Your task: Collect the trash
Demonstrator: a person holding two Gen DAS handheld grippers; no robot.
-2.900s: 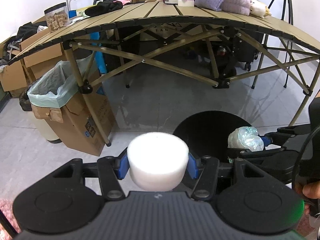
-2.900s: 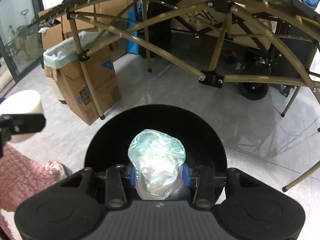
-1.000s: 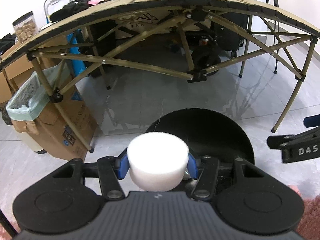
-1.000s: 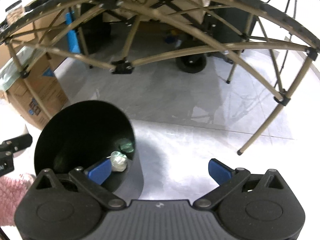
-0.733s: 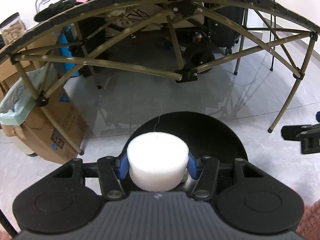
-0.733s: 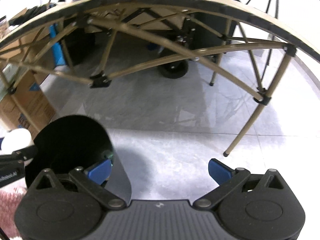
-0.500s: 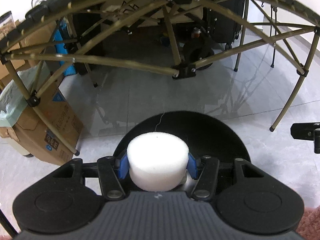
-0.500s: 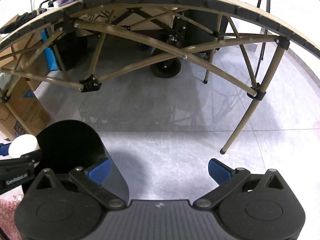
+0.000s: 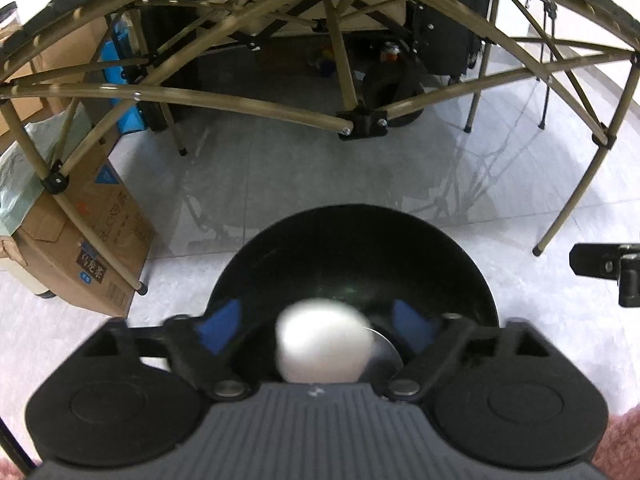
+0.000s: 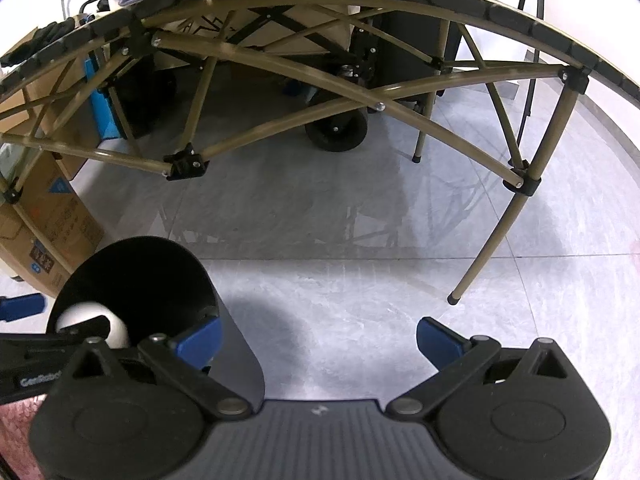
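Observation:
A black round trash bin [image 9: 356,240] stands on the grey tile floor right under my left gripper [image 9: 320,322]. The left gripper is open, its blue pads [image 9: 218,322] spread apart. A white foam cylinder [image 9: 322,344], blurred, is free between them over the bin mouth. In the right wrist view the bin [image 10: 148,276] is at lower left, with the foam cylinder [image 10: 86,322] in its mouth behind the left gripper's finger. My right gripper [image 10: 318,338] is open and empty, to the right of the bin above bare floor.
A folding table's tan metal frame [image 9: 360,126] arches over the floor ahead; one leg [image 10: 486,240] stands right of the bin. A cardboard box [image 9: 80,240] with a green-lined bin beside it sits at left. A pink rug [image 9: 616,444] lies at the near edges.
My left gripper has opened and let go of the foam cylinder, which is dropping into the bin. The right gripper stays open and has drifted right, away from the bin.

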